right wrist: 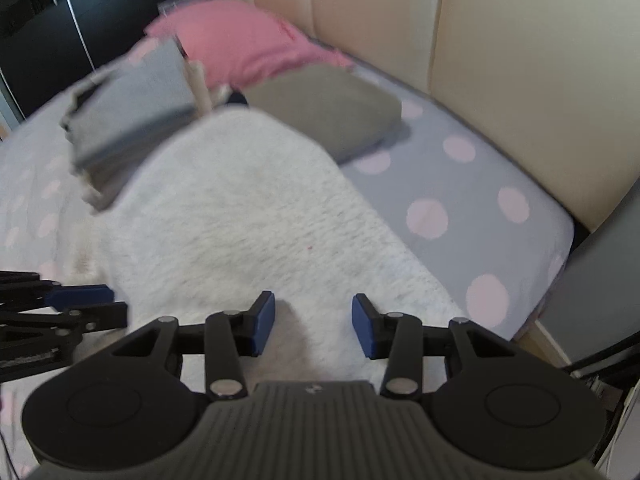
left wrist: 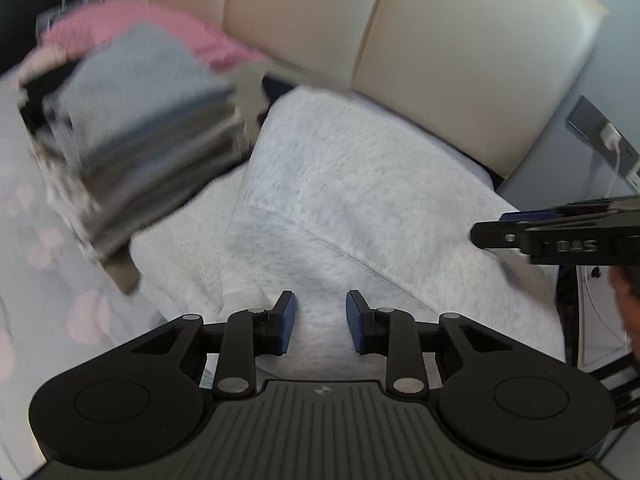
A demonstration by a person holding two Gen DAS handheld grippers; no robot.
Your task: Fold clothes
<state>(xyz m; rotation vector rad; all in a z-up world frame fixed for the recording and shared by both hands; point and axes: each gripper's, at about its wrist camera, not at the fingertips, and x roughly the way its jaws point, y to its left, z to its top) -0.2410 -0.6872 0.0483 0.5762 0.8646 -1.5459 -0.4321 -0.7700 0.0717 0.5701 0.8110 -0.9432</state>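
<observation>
A white fuzzy garment (left wrist: 360, 184) (right wrist: 240, 208) lies spread on the bed, with a seam running across it. My left gripper (left wrist: 320, 308) hovers over its near edge, jaws apart, with only the cloth below showing through the gap. My right gripper (right wrist: 314, 312) hangs over the same garment further right, also open and holding nothing. The right gripper (left wrist: 492, 226) enters the left wrist view from the right edge. The left gripper (right wrist: 116, 304) shows at the left edge of the right wrist view.
A stack of folded clothes (left wrist: 132, 128) (right wrist: 132, 108) stands just beyond the garment on the left. Behind lie a pink pillow (right wrist: 240, 40) and a folded grey piece (right wrist: 328, 108). The dotted sheet (right wrist: 460, 184) meets a cream headboard (right wrist: 520, 60). A wall socket (left wrist: 604, 136) is at right.
</observation>
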